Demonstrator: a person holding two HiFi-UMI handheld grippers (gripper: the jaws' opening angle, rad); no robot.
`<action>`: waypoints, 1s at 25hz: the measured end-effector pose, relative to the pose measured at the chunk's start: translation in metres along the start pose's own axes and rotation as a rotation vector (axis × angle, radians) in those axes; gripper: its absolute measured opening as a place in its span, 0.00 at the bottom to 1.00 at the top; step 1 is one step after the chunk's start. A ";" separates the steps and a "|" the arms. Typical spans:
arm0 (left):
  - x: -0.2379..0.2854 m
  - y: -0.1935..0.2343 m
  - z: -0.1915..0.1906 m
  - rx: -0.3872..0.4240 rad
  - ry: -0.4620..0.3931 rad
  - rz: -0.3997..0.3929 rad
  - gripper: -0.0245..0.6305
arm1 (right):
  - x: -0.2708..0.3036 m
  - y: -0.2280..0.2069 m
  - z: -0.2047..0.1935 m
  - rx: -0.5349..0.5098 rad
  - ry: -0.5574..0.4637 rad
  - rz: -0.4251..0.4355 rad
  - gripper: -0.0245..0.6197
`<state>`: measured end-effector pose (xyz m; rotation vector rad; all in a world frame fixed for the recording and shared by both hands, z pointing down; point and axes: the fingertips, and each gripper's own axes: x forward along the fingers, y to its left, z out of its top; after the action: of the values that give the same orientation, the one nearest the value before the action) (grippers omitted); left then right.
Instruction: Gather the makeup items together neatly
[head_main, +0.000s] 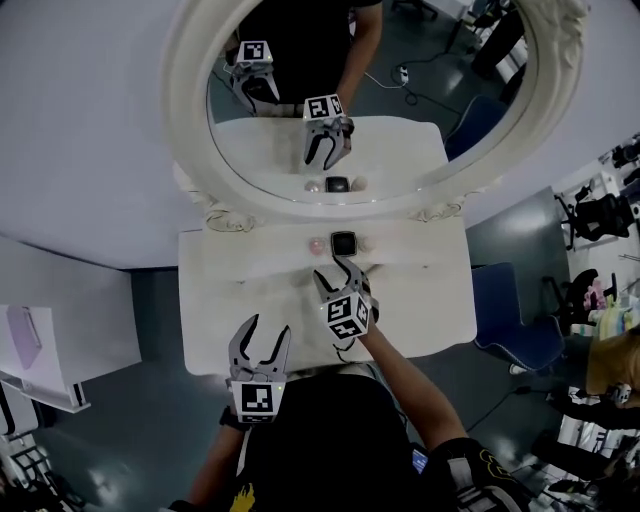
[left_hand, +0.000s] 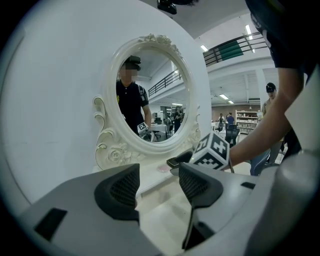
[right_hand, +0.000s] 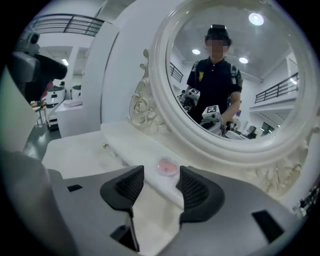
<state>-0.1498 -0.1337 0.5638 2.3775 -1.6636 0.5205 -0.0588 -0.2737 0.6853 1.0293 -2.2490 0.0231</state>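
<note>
The makeup items lie on the raised ledge (head_main: 250, 250) at the far side of the table (head_main: 425, 310), below the mirror (head_main: 195, 150). A pink heart-shaped case (head_main: 316, 244) is seen there, a black compact (head_main: 344, 243) just right of it, and a small pale item (head_main: 364, 243) right of that. The right hand-held gripper (head_main: 337, 270) is held just near of them, jaws apart and nothing between the pads, with the heart case framed beyond the tips. The case is best approached squarely, straddled by the pads, then closed on gently, so that it is neither tipped off the ledge nor knocked into the compact. The left hand-held gripper (head_main: 265, 330) is parted and empty at the near left.
</note>
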 end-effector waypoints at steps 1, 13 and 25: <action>0.000 0.001 -0.001 -0.004 0.002 0.003 0.42 | -0.008 0.003 -0.012 0.030 0.006 -0.015 0.41; 0.009 -0.006 0.020 0.066 0.008 0.016 0.42 | -0.024 -0.070 -0.173 0.585 0.276 -0.320 0.36; 0.019 -0.021 0.046 0.062 -0.056 -0.005 0.42 | -0.002 -0.077 -0.195 0.764 0.335 -0.377 0.35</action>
<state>-0.1162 -0.1592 0.5304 2.4612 -1.6875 0.5163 0.1032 -0.2723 0.8182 1.6769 -1.7146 0.8762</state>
